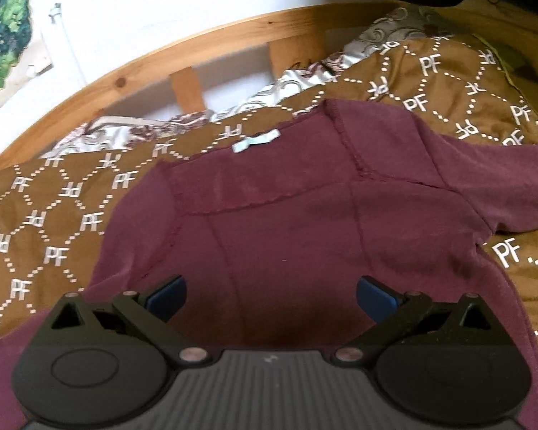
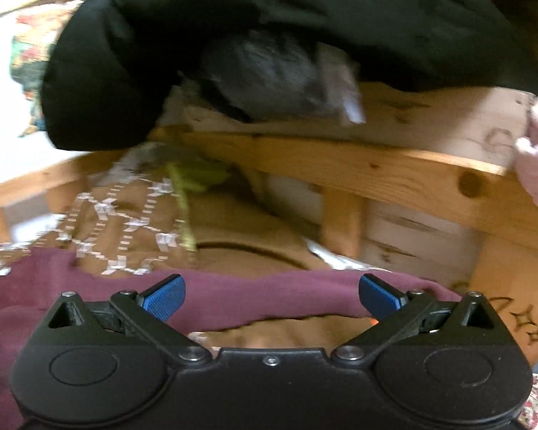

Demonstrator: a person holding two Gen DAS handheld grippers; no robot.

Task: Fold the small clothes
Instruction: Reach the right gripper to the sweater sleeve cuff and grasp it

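A small maroon shirt [image 1: 305, 222] lies spread on a brown blanket [image 1: 53, 215] printed with white "PF" letters. Its neck with a pale label [image 1: 256, 141] points away, and one sleeve [image 1: 502, 186] reaches right. My left gripper [image 1: 270, 297] is open and empty, just above the shirt's lower body. In the right wrist view a maroon sleeve or edge [image 2: 269, 297] runs across between the open blue pads [image 2: 163, 299] of my right gripper [image 2: 272, 299]. The jaws stand wide apart and grip nothing.
A wooden bed rail [image 1: 197, 46] curves behind the blanket, with a white wall [image 1: 143, 7] and a picture [image 1: 7, 32] beyond. A black jacket [image 2: 269, 18] hangs over the wooden frame [image 2: 376, 172]. A floral sheet [image 1: 305, 71] shows at the blanket's edge.
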